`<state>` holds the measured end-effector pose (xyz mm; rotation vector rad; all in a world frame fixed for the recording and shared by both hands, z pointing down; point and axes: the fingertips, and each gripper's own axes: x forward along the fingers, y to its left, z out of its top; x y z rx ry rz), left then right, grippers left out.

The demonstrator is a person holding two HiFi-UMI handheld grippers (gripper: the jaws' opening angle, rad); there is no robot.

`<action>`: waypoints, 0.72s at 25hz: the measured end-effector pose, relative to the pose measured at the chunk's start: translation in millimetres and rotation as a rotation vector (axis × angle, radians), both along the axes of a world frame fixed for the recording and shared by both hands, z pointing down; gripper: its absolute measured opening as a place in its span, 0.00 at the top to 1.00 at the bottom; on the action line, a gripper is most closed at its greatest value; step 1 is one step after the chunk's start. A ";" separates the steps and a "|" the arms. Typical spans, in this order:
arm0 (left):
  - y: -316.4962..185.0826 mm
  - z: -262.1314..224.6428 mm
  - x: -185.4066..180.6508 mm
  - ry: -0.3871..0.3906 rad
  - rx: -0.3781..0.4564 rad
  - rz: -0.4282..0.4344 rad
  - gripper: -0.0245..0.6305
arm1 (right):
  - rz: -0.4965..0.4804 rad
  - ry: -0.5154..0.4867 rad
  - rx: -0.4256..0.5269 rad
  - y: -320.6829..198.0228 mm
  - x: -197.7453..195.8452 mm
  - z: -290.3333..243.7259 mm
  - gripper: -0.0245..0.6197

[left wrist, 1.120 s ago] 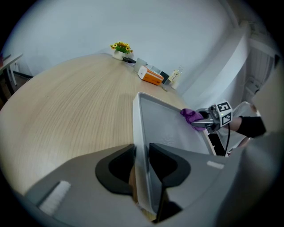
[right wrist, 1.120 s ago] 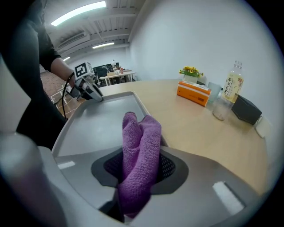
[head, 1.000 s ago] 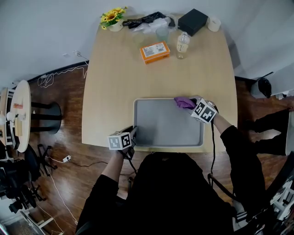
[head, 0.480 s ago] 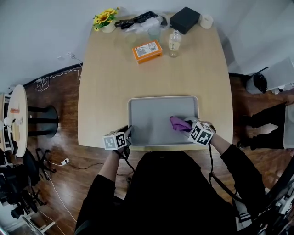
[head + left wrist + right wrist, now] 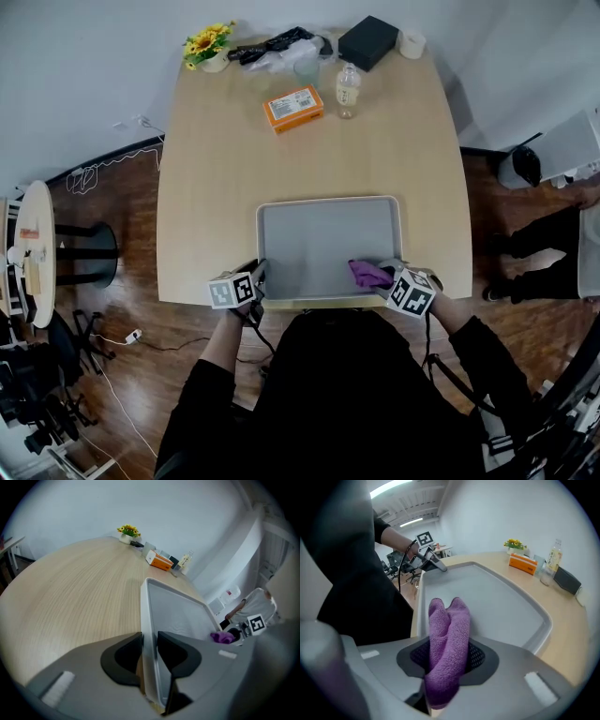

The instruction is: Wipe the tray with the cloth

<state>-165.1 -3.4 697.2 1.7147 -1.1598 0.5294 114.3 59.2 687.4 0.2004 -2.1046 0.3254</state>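
The cloth [image 5: 449, 623], judged soft and light, is clamped bunched in the right gripper [image 5: 449, 662] at the tray's [image 5: 319, 239] near right corner. The stiff tray is steadied by its left rim, pinched in the left gripper [image 5: 149, 651].

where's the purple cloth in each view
Head view: purple cloth at the tray's near right corner.
Left gripper view: right of centre, across the tray.
Right gripper view: bottom centre, clamped in the right gripper.
Shared landmark: the orange box at the table's far end, in all three.
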 end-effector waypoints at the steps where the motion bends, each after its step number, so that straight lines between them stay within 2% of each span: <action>1: -0.1 -0.2 0.2 0.000 0.001 -0.002 0.83 | 0.027 0.007 0.013 -12.4 8.1 1.5 0.77; 8: -0.8 -0.8 1.3 0.003 0.005 -0.020 0.83 | 0.254 0.018 0.136 -149.0 45.1 0.4 0.76; 11: -0.6 -0.6 2.5 0.000 0.004 -0.011 0.83 | 0.300 0.044 0.154 -181.1 44.4 -3.6 0.76; 14: -1.7 0.0 3.6 -0.001 0.004 0.003 0.83 | 0.256 0.051 0.152 -181.3 15.4 -1.8 0.76; 18: -0.5 -0.4 4.3 0.004 0.001 0.003 0.83 | 0.192 0.006 0.152 -185.8 -73.6 -1.7 0.76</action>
